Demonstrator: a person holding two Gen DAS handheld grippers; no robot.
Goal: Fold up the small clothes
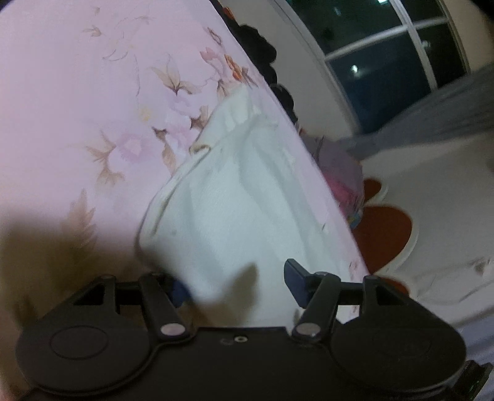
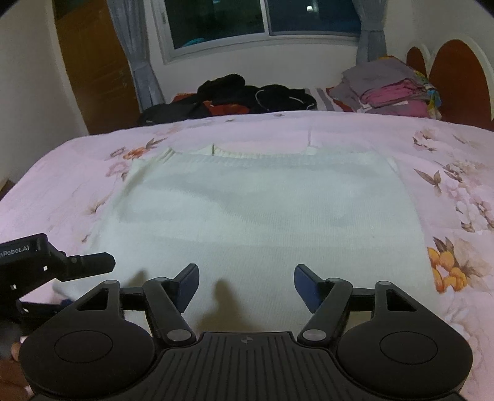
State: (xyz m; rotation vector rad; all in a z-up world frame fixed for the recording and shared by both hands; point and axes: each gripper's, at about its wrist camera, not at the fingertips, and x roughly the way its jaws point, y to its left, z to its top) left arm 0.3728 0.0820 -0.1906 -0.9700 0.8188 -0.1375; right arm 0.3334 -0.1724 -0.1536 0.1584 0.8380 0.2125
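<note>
On the floral bedspread [image 2: 401, 138] lies a white garment [image 2: 262, 216]; right gripper [image 2: 246, 285] wide apart, left gripper [image 1: 237, 280] wide over its corner.

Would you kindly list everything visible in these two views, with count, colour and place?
white knit garment: one, white, spread flat on the bedspread, near corner lifted by the left gripper.
pink floral bedspread: one, pink, covering the bed.
dark clothes pile: one, black and red, far edge of the bed.
stack of folded clothes: one, grey and magenta, far right.
window: one, dark, back wall.
grey curtains: two, beside the window.
left gripper: black, fingers around the garment's corner.
right gripper: black, fingers apart over the near hem.
</note>
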